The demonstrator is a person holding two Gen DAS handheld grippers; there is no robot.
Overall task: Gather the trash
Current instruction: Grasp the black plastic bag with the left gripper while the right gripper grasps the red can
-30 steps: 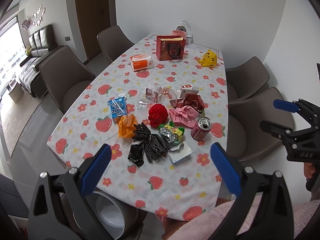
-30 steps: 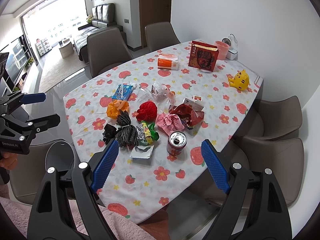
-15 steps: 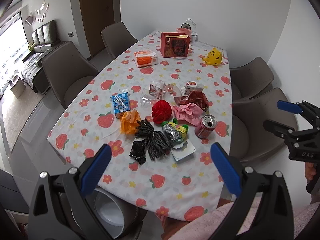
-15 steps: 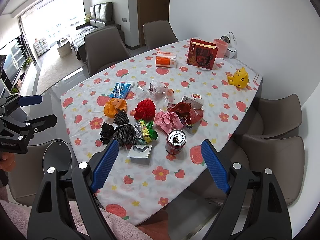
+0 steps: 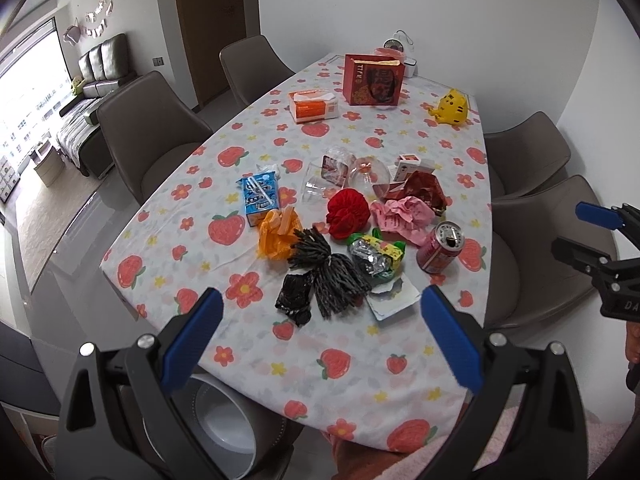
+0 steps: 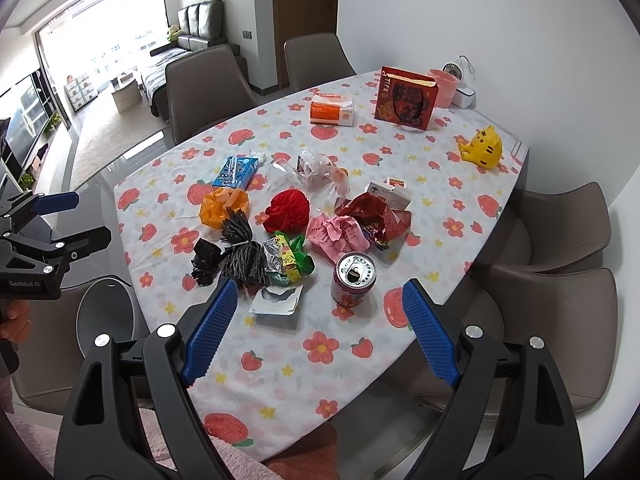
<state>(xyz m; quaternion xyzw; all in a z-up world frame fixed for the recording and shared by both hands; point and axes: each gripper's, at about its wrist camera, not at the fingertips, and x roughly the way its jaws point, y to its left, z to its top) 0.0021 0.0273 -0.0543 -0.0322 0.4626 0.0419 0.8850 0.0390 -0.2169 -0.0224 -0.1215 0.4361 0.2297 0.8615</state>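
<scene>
In the middle of the table, closer to its near edge, sits the trash pile: red can, pink paper, red ball, orange bag, black tassel, blue carton. Both tongs hang over the near edge, spread wide, nothing in them: left gripper, right gripper. A bin stands on the floor by the near left corner.
</scene>
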